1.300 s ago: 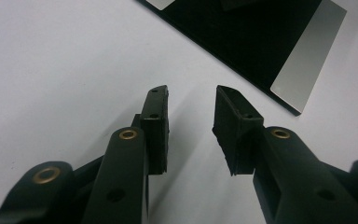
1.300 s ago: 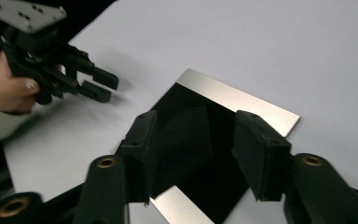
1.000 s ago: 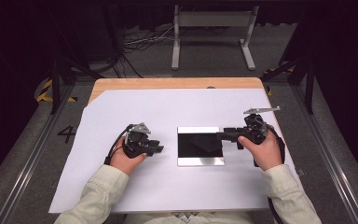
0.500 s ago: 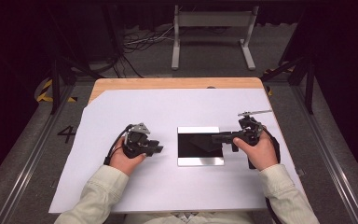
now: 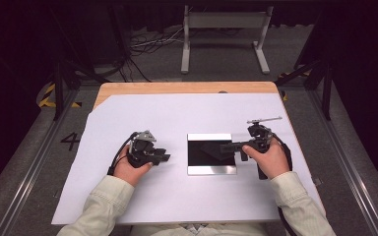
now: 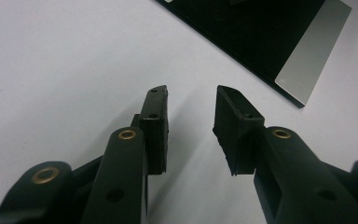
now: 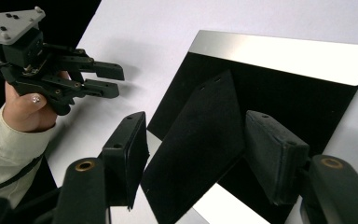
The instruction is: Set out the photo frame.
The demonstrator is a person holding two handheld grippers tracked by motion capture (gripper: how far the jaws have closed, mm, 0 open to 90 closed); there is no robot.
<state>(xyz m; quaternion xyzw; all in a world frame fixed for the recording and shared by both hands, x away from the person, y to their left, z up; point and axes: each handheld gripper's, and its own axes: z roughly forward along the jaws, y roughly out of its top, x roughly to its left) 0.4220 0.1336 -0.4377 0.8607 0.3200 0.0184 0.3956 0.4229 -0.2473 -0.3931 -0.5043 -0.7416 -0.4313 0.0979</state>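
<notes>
- White sheet (image 5: 177, 113) covers the tabletop (image 5: 187, 87).
- Left tool (image 5: 165, 158) rests level, jaws apart, empty.
- Right tool (image 5: 225, 147), jaws just widening, straddles a dark flap (image 7: 200, 140) above the black tray (image 5: 211, 167); the right gripper view reveals pads not pressing.

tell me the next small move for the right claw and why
Probably close the right claw gently. Its jaws have just been opening, and a dark flat piece now stands between the pads with a gap on either side, lying tilted over the black plate. Nothing is gripped yet. The left claw waits open on the white sheet, clear of the plate.
</notes>
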